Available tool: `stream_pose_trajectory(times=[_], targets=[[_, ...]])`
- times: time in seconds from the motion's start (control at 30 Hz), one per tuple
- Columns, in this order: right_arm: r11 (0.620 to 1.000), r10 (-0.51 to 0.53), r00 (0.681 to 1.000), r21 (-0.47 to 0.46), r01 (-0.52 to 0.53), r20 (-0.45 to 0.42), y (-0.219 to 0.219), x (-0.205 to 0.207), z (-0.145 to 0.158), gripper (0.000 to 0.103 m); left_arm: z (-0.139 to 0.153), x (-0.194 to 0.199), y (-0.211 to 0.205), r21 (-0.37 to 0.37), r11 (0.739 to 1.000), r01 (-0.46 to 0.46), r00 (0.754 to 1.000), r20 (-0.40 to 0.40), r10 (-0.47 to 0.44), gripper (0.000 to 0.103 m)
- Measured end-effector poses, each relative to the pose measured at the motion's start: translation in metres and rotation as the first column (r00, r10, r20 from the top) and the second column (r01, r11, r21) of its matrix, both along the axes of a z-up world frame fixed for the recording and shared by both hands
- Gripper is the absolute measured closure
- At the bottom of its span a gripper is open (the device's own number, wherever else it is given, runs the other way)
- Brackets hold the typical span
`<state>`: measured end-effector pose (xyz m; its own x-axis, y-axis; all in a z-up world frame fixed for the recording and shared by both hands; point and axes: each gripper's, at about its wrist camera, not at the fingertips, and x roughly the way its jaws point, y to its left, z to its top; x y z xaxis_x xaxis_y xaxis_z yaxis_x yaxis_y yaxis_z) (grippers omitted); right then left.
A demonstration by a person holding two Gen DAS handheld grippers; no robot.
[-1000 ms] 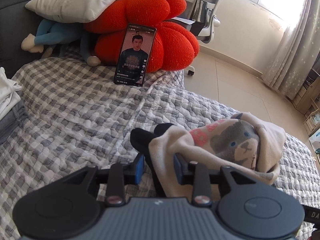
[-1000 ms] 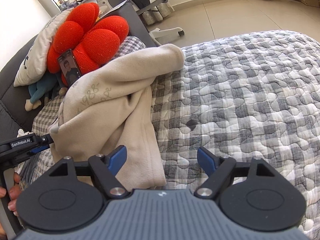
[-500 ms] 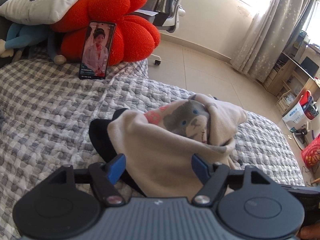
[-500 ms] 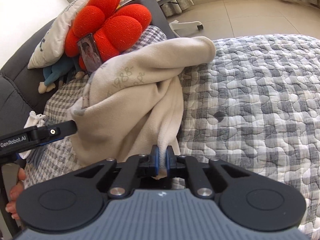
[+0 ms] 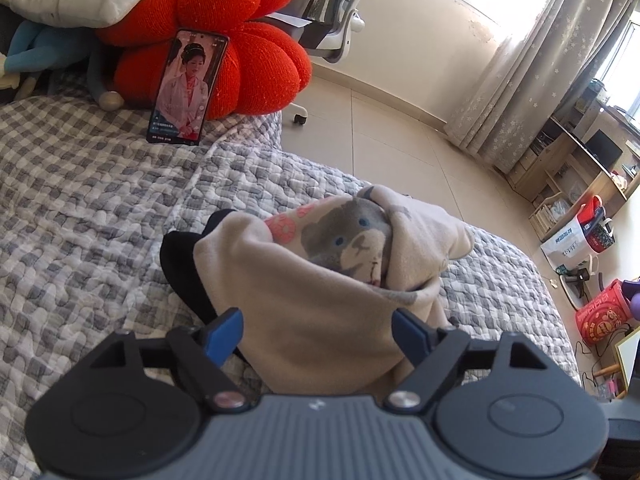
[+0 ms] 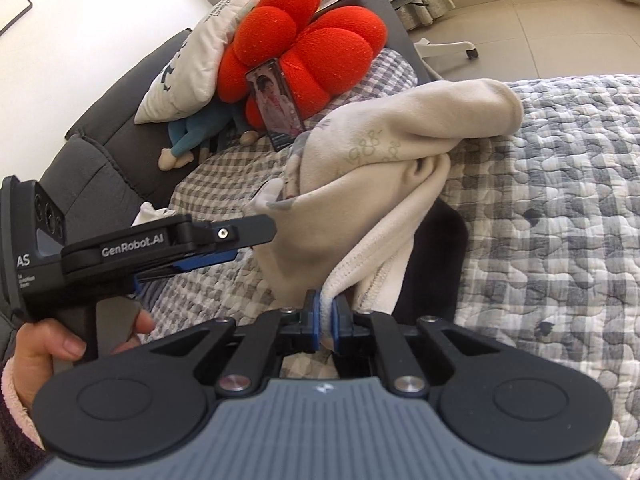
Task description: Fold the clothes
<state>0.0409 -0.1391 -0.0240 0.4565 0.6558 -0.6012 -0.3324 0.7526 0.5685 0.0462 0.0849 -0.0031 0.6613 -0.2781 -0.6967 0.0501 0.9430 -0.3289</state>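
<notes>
A cream fleece garment (image 5: 320,312) printed with a grey bear sits bunched in a heap on a bed covered by a grey and white checked quilt (image 5: 88,216). A dark garment (image 5: 180,264) lies partly under it, showing at its left edge in the left wrist view.

The right gripper (image 6: 326,318) is pressed together on a stitched hem of the cream garment and holds that edge lifted off the quilt. The left gripper (image 5: 318,330) is spreading its jaws; cream fabric lies between its blue pads (image 5: 224,330), but they are not pressing on it. In the right wrist view, a hand (image 6: 60,340) holds the left gripper's handle just left of the cloth.

The step in hand seems to be opening out the bundle so it can be laid flat. To do that well, the free left gripper should probably find a matching hem or corner rather than a thick fold, pinch one layer only, and then both draw apart until the cloth hangs smooth. The dark garment underneath may drag along, so the lift should clear it.

Behind the bed, a phone (image 5: 186,88) leans on a red cushion (image 5: 240,40).
</notes>
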Motion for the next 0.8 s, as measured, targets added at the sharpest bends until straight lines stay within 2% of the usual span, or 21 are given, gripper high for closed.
stream_pose_trajectory(times=[0.3, 0.5, 0.57, 0.6, 0.63, 0.8], targets=[[0.994, 0.102, 0.995, -0.031, -0.102, -0.019, 0.022, -0.007, -0.004, 0.093, 0.005, -0.002, -0.001, 0.022, 1.000, -0.006, 1.000, 0.026, 0.005, 0.019], [0.997, 0.056, 0.998, -0.057, -0.058, -0.034, 0.012, 0.000, -0.005, 0.086, 0.010, -0.005, -0.004, 0.043, 0.999, -0.002, 0.998, 0.059, 0.000, 0.018], [0.997, 0.046, 0.999, -0.055, -0.047, -0.023, 0.005, 0.000, -0.002, 0.072, 0.014, -0.008, -0.006, 0.057, 0.998, 0.007, 0.997, 0.076, -0.011, 0.018], [0.998, 0.040, 0.999, -0.054, -0.041, -0.015, 0.002, 0.000, -0.001, 0.054, 0.015, -0.009, -0.007, 0.062, 0.998, 0.010, 0.996, 0.085, -0.016, 0.017], [0.998, 0.033, 0.999, -0.052, -0.034, -0.008, -0.001, 0.000, 0.000, 0.042, 0.017, -0.010, -0.009, 0.068, 0.998, 0.014, 0.995, 0.096, -0.021, 0.017], [0.999, -0.028, 1.000, -0.034, 0.028, -0.001, -0.022, 0.005, 0.002, 0.038, 0.023, -0.012, -0.016, 0.086, 0.996, 0.036, 0.988, 0.145, -0.048, 0.016]])
